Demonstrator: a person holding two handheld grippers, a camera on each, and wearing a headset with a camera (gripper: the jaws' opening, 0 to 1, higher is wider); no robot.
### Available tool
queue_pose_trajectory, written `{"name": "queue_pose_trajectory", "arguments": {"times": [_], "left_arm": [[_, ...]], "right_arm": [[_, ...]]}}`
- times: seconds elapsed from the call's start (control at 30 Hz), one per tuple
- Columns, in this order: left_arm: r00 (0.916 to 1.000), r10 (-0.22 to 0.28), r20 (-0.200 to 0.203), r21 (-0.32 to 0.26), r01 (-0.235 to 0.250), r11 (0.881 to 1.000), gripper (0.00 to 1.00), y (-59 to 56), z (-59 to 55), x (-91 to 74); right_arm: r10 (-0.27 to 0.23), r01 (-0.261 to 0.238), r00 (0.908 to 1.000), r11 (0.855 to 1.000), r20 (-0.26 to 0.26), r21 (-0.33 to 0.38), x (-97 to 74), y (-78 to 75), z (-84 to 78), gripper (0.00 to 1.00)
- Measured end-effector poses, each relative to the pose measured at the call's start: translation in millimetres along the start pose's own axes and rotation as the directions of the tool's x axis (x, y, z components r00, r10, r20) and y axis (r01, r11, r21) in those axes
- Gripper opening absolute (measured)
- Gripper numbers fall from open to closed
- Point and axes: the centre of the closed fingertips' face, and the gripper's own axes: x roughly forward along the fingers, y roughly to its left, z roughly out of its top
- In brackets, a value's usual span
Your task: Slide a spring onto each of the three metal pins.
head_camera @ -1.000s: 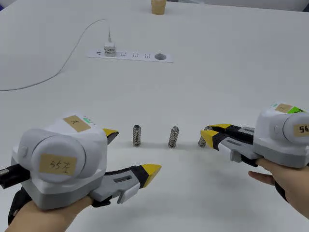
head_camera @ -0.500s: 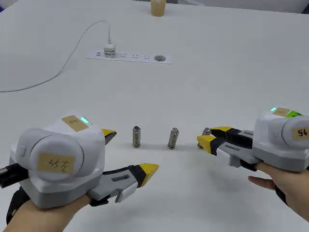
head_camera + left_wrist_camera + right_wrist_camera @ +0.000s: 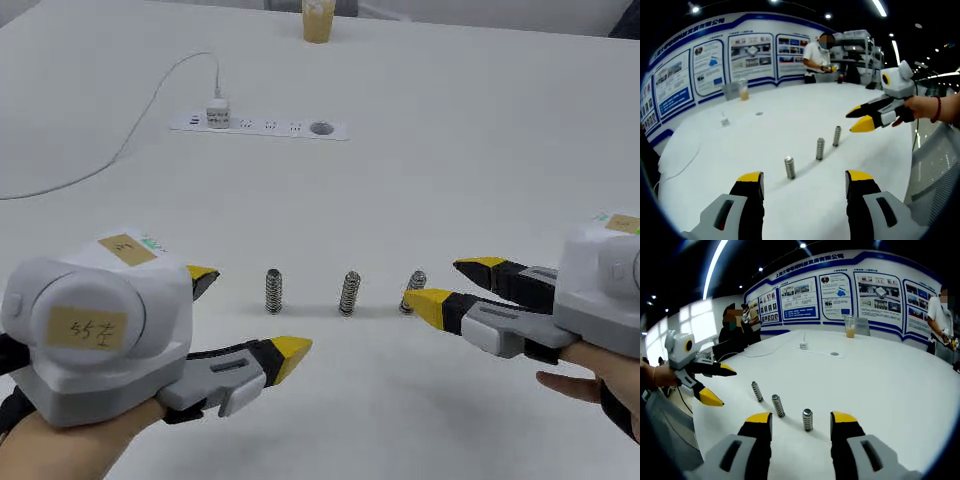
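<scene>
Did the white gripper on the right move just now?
Yes. The white, yellow-tipped right gripper drew back rightward from the rightmost coiled metal spring, and its jaws stand wider apart.

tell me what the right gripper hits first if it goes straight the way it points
Most likely the nearest spring, standing upright just ahead of the right gripper, in line with the gap between its open jaws. Depth is unclear, so it may slip between them untouched.

A broad white counter (image 3: 480, 150) stands before a wall of blue-bordered display posters (image 3: 840, 290); strip lights (image 3: 881, 7) glow on the dark ceiling.
</scene>
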Motion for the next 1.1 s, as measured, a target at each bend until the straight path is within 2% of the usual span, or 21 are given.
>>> {"name": "queue_pose_trajectory", "arguments": {"times": [0.17,0.43,0.83,1.1], "left_arm": [[1.0,-0.003,-0.007,-0.009,0.003,1.0,0.71,-0.1,0.3,-5.7],[0.9998,-0.002,-0.018,-0.032,0.001,0.999,0.76,0.8,-1.7,-17.5],[0.9996,0.009,-0.026,-0.043,-0.01,0.999,0.84,1.0,-3.7,-37.3],[0.999,0.017,-0.042,-0.066,-0.02,0.998,0.9,-0.2,-11.8,-46.8]], "right_arm": [[-0.006,0.006,0.9999,0.999,-0.013,0.04,-12.6,0.1,-0.7,0.54],[0.001,0.001,0.9995,0.998,-0.031,0.067,-30.9,5.4,-0.8,0.66],[0.017,-0.014,0.9986,0.998,-0.051,0.064,-50.9,18.5,-8.9,0.79],[0.009,-0.006,0.9975,0.999,-0.07,0.038,-58.1,23.5,-14.0,0.87]]}}
